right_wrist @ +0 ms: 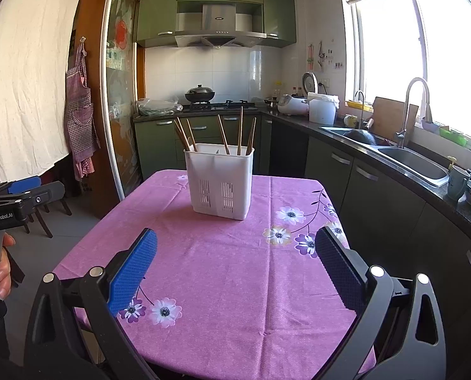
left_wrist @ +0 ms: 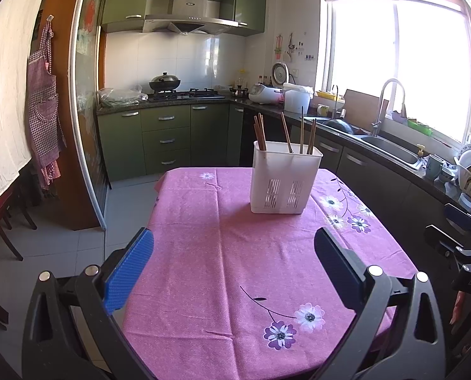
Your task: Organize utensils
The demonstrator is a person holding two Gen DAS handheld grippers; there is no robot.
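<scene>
Several wooden chopsticks (left_wrist: 287, 133) stand in a white plastic utensil holder (left_wrist: 283, 182), seen from the left wrist: some bunched in the left part, the others leaning singly in the right. The holder stands upright on the far half of the worktop (left_wrist: 229, 272), which is covered by a pink flowered tablecloth. The left hand-held gripper (left_wrist: 233, 262) hovers well short of it, jaws spread wide, nothing between them. No loose utensil shows on the cloth.

From the right wrist, the same holder (right_wrist: 219, 180) sits a little left of centre with the chopsticks (right_wrist: 224, 134) fanned at different angles. The right hand-held gripper (right_wrist: 235, 262) is likewise wide apart and empty, held back from the holder.

This scene fits either sticks yet to be regrouped or a sorted holder with both grippers drawn back (the pictures do not settle which). If any stick is to be moved, it would be well to pinch it high on the shaft, lift straight up, and steady the light holder so it does not tip.
</scene>
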